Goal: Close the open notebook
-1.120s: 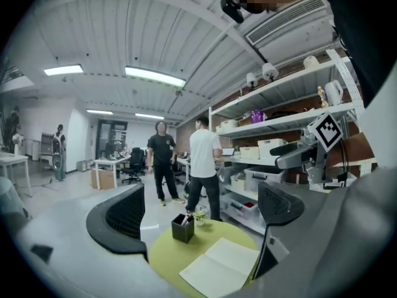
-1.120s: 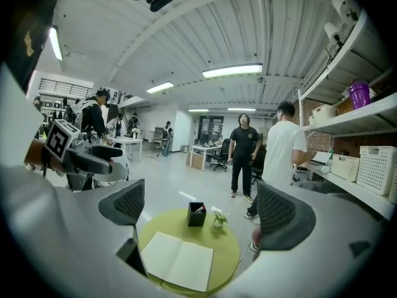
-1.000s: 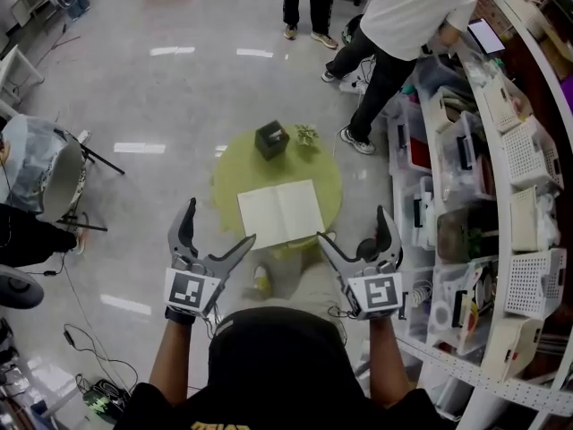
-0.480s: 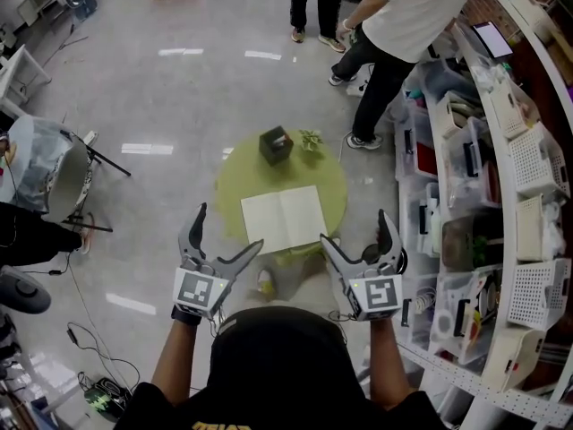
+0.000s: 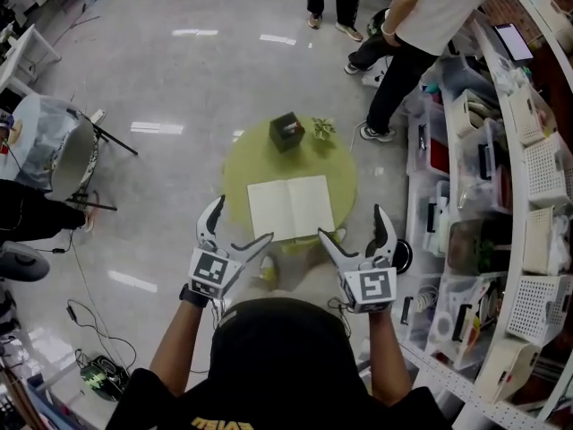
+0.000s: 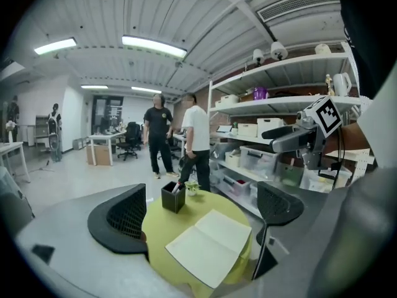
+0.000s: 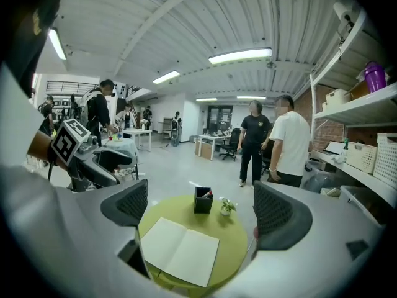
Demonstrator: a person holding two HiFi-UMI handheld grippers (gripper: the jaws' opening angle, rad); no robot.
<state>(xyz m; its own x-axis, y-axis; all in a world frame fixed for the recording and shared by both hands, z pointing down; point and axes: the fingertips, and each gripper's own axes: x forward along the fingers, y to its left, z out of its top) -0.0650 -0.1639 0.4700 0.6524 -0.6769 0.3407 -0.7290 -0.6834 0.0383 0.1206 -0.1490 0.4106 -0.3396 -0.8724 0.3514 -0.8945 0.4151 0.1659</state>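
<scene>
Notebook (image 5: pixel 290 207) lies open and flat on the near half of a round green surface (image 5: pixel 243 161), blank pages up, its spine running away from the person. It overhangs nothing that can be made out. Behind it, well apart, stand a black box (image 5: pixel 286 132) and a small plant (image 5: pixel 323 129).

It looks thin and light, with pages that will bend and no stiff board to push against. A sideways nudge would likely slide it across the surface instead of turning a leaf. The best hold is probably the outer edge of one half: pinch the cover and pages there together, lift, and fold them over the spine. The other gripper could press on the opposite half to stop it skating.

Left gripper (image 5: pixel 240 222) and right gripper (image 5: pixel 351 227) hang in the air on the person's side of the surface, short of the notebook. Both have their jaws spread wide with nothing between them. Neither touches anything, so closing has not begun.

Shelves (image 5: pixel 501 150) crowd the right, and people (image 5: pixel 421 7) stand beyond.
</scene>
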